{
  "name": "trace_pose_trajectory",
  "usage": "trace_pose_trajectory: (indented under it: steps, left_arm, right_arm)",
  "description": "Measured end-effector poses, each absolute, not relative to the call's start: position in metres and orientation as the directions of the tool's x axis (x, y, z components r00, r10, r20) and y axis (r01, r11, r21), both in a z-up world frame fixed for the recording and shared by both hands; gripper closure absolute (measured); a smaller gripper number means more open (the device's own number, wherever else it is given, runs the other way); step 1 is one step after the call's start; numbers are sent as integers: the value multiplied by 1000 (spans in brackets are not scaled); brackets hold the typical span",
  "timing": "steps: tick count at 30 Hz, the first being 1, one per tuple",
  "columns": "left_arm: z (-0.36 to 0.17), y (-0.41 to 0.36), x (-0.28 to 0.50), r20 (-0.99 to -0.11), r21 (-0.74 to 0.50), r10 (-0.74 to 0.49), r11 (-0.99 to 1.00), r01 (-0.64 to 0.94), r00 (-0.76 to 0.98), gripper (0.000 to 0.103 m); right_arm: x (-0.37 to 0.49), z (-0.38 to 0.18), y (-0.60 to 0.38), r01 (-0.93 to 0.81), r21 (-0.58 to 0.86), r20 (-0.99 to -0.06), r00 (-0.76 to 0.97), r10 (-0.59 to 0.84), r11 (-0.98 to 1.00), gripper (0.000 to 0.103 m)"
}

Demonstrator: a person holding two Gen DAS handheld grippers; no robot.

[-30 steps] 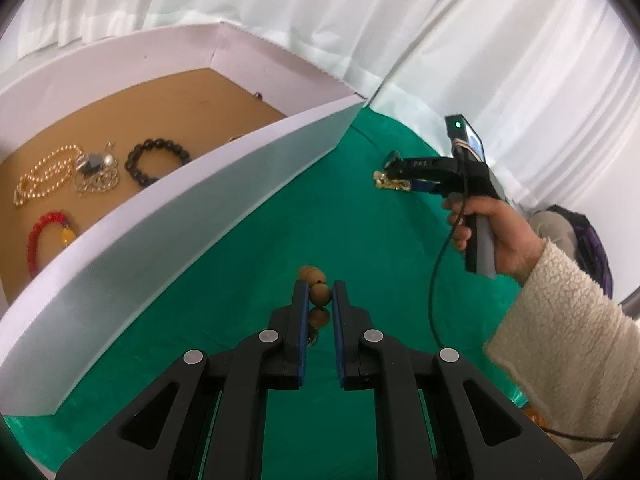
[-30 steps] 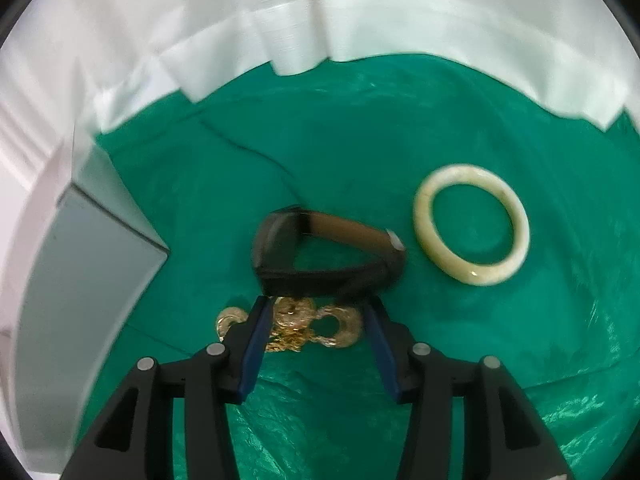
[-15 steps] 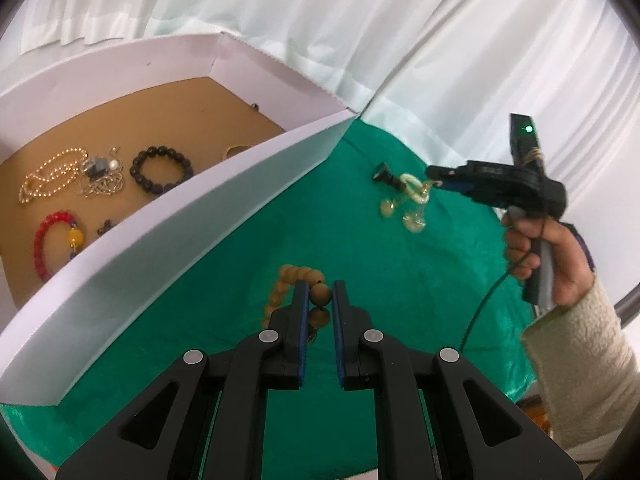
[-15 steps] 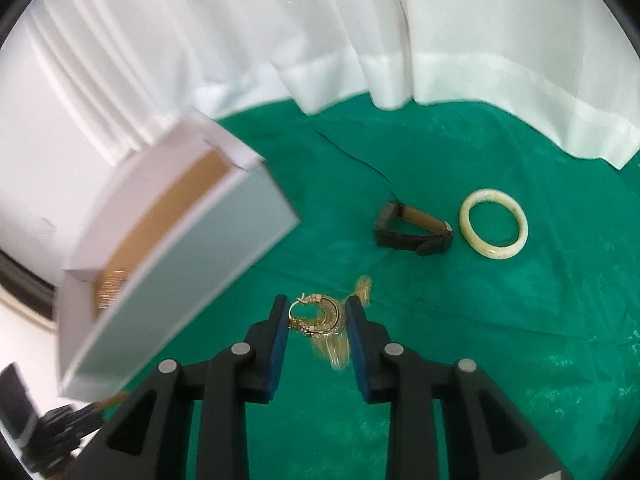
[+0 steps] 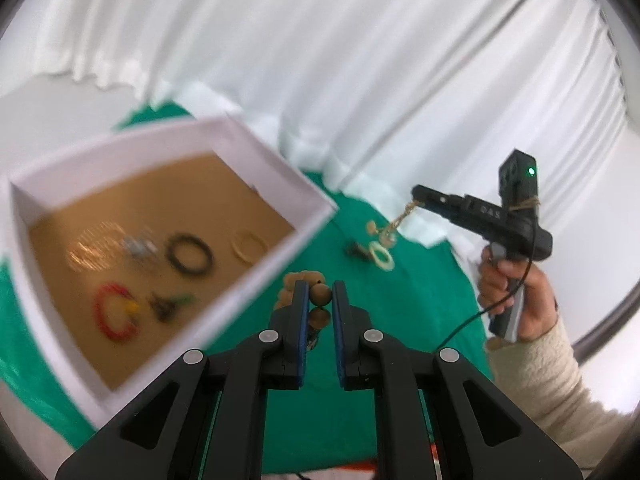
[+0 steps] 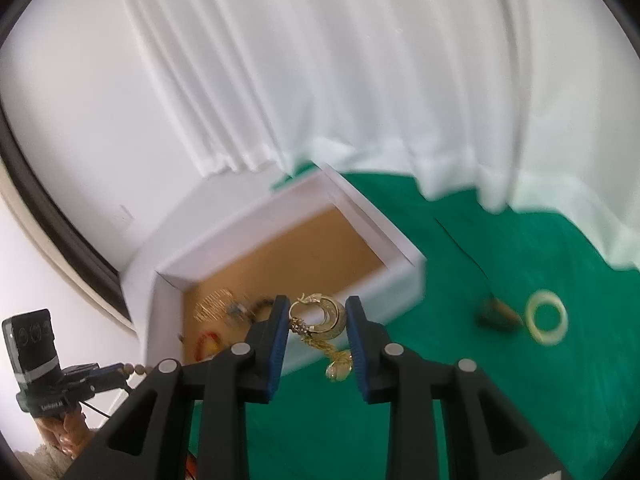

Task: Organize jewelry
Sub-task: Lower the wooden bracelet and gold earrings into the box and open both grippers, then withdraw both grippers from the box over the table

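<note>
My left gripper (image 5: 320, 286) is shut on a wooden bead bracelet (image 5: 321, 296), which hangs in the air beside the near wall of the white box (image 5: 224, 320). My right gripper (image 6: 317, 308) is shut on a cluster of gold hoop earrings (image 6: 324, 316), with a gold piece dangling below it. It is held high above the green cloth, in front of the box (image 6: 360, 288). In the left wrist view the right gripper (image 5: 416, 196) shows at right with the gold earrings (image 5: 394, 224) hanging from its tip. The left gripper (image 6: 120, 370) is at the lower left of the right wrist view.
The box's brown floor holds a black bead bracelet (image 5: 189, 253), a red bracelet (image 5: 114, 316), a gold chain (image 5: 92, 246) and a thin gold bangle (image 5: 249, 245). A cream bangle (image 6: 547, 322) and a dark watch strap (image 6: 496, 314) lie on the green cloth (image 6: 480, 400). White curtains hang behind.
The right gripper closed on the gold earrings and lifted them off the cloth towards the box. The left gripper rose with the bead bracelet, so the box floor shows more fully.
</note>
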State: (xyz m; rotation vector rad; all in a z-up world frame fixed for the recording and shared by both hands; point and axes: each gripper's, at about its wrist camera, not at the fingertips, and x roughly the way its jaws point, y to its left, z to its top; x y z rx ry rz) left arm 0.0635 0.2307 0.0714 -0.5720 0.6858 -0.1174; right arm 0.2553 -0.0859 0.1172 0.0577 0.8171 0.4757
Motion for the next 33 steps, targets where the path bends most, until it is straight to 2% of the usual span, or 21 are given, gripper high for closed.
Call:
trace_pose_trajectory:
  steps: [4,8,14,20,21,23,24,26,28,33]
  left_arm:
    - [79,268,68,-590,-486,-181,858,-167,787,94]
    - [59,296,77,-634,-463,-131,854,-238,762,94]
    - [6,315,95,-718,-434,-106,841,-322,688,94]
    - [-32,322,116,-780,-390,-85,841,-375,620,94]
    - [-35,322,120,-786,-383,-84,844,-375,613,93]
    - [-41,323,125,-797,-373,-80,845,-384,599,92]
    - [-42,324,127,-801,-365,-70,844,-392,595,88]
    - [-45,325,127,-806,-351,-51,844,-406,590,63]
    - [-44,324,122,-802,-343,-26,838,-424,597,50]
    - [-30,304,101,-779,-333,-6,852,-404,627,42]
  right_arm:
    - [283,130,-42,-443,244,-656,580,483,863,74]
    - [314,116,2,-474,257,-665,546,510,842,74]
    - [363,58,66,-501,173,-735,507,450,848,74]
    - [404,-17,89,-447,135,-813,461,357,884,73]
    - [408,-25,88,-432,129,-818,462,342,892,71]
    - [410,-32,85,-405,137,-820,466,333,904,46]
    - [409,-31,80,-389,154,-812,473,340,908,45]
    - [402,-25,69,-382,179,-797,484,361,907,45]
    - [390,-14,58,-378,168,-779,515,357,911,45]
    - [332,3,14,-379,136,-734,582,350,915,41]
